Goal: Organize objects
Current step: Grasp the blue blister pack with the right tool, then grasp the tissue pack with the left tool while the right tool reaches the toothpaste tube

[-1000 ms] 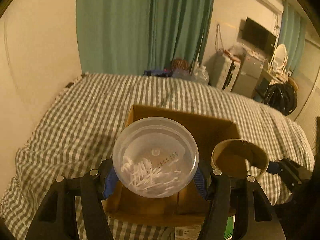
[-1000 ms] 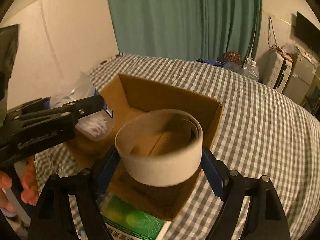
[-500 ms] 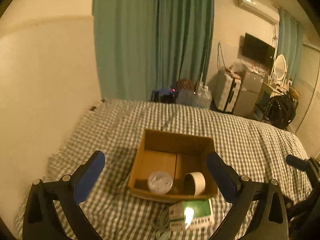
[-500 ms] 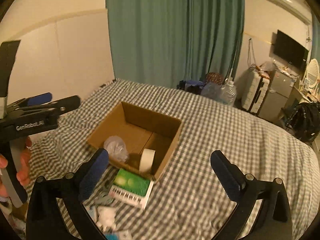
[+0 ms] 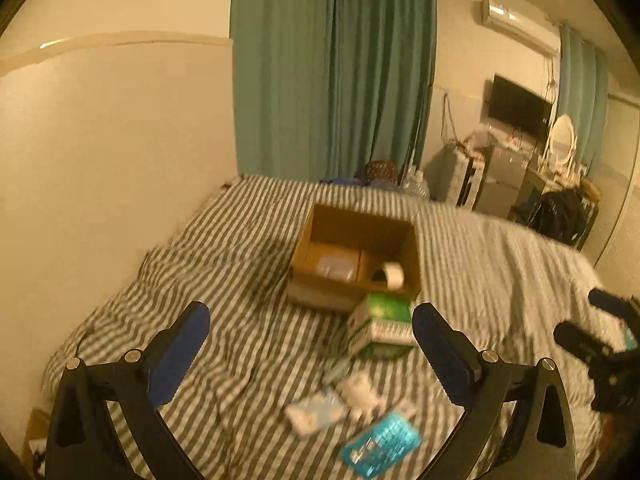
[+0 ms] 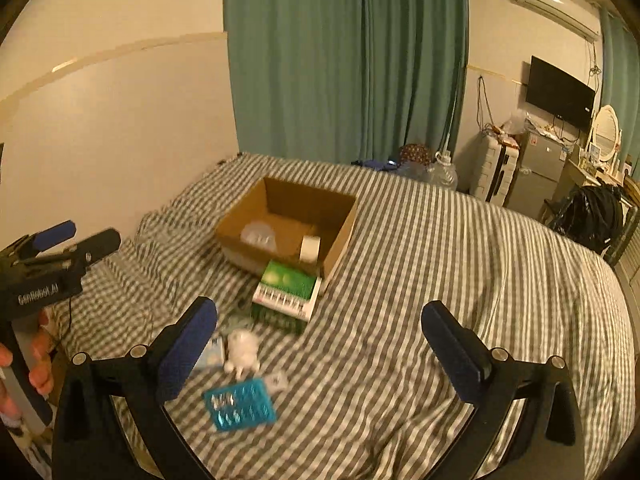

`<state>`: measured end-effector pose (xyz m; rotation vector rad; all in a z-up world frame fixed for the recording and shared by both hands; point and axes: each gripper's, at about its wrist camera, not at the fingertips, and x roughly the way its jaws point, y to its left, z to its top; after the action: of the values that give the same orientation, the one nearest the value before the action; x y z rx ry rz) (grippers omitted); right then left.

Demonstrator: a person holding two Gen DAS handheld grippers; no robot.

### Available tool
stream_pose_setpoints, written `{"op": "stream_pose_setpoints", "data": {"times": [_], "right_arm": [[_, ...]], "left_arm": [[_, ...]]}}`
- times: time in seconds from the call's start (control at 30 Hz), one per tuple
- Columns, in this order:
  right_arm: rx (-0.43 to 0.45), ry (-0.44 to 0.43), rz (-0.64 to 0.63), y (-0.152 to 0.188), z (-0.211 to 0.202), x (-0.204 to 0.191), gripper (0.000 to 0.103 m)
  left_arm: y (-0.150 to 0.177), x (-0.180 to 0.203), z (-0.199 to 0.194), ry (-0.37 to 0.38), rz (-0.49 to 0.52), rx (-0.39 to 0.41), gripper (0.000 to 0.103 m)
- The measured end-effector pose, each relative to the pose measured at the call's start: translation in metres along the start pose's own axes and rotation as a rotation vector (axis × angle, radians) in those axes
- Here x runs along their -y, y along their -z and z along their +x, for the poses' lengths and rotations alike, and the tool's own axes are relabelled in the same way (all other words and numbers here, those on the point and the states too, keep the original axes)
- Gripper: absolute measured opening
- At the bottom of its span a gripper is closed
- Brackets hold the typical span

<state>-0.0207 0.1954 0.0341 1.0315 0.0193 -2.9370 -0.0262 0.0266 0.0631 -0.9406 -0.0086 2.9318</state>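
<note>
Cardboard box [image 6: 336,236] mid-bed, checked bedspread [image 6: 460,280] around

bedspread [image 6: 440,280]: grey-and-white check
box [image 6: 340,236]: plain brown cardboard
tape roll [image 6: 310,249]: white outside
tub [image 6: 259,234]: clear, colourless
carton [image 6: 290,280]: green top, white side with dark bars
blister card [image 6: 240,404]: teal, silvery dots
curtain [image 6: 344,60]: plain green
gripper pads [image 6: 188,350]: blue, on black arms

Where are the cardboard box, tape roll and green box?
cardboard box [image 6: 343,227], right wrist view, right wall.
tape roll [image 6: 310,248], right wrist view, outer band.
green box [image 6: 289,278], right wrist view, green top face.
</note>
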Motion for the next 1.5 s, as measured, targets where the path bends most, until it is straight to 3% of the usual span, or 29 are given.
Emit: {"op": "stream_pose_setpoints", "data": {"times": [0.27, 0.47, 0.57, 0.77, 1.03, 1.33, 1.4, 1.47, 1.5], "right_arm": [[-0.105, -0.066, -0.043, 0.074, 0.058, -0.037, 0.103], [-0.223, -0.189, -0.037, 0.115, 0.114, -0.06, 0.103], [-0.286, -0.221, -0.056, 0.129, 0.141, -0.072, 0.103], [-0.384, -0.155, -0.133, 0.15, 0.182, -0.088, 0.103], [-0.397, -0.139, -0.136, 0.157, 0.193, -0.086, 0.103], [-0.4, -0.127, -0.176, 0.169, 0.196, -0.084, 0.103], [-0.371, -0.126, -0.155, 0.166, 0.19, -0.078, 0.09], [-0.356, -0.116, -0.131, 0.164, 0.185, -0.069, 0.056], [-0.351, -0.136, -0.103, 0.162, 0.182, -0.059, 0.051]], "left_arm": [[0.101, -0.02, 0.022, -0.077, -0.019, -0.101, 0.103], [0.139, -0.031, 0.052, -0.084, -0.018, -0.173, 0.103], [0.147, -0.034, 0.066, -0.076, -0.009, -0.198, 0.103], [0.154, -0.035, 0.087, -0.09, 0.027, -0.219, 0.103], [0.163, -0.049, 0.108, -0.099, -0.04, -0.283, 0.103], [0.164, -0.049, 0.101, -0.15, -0.072, -0.29, 0.103], [0.165, -0.05, 0.1, -0.16, -0.082, -0.295, 0.103], [0.165, -0.05, 0.099, -0.165, -0.088, -0.298, 0.103], [0.165, -0.049, 0.099, -0.169, -0.089, -0.299, 0.103]]}}
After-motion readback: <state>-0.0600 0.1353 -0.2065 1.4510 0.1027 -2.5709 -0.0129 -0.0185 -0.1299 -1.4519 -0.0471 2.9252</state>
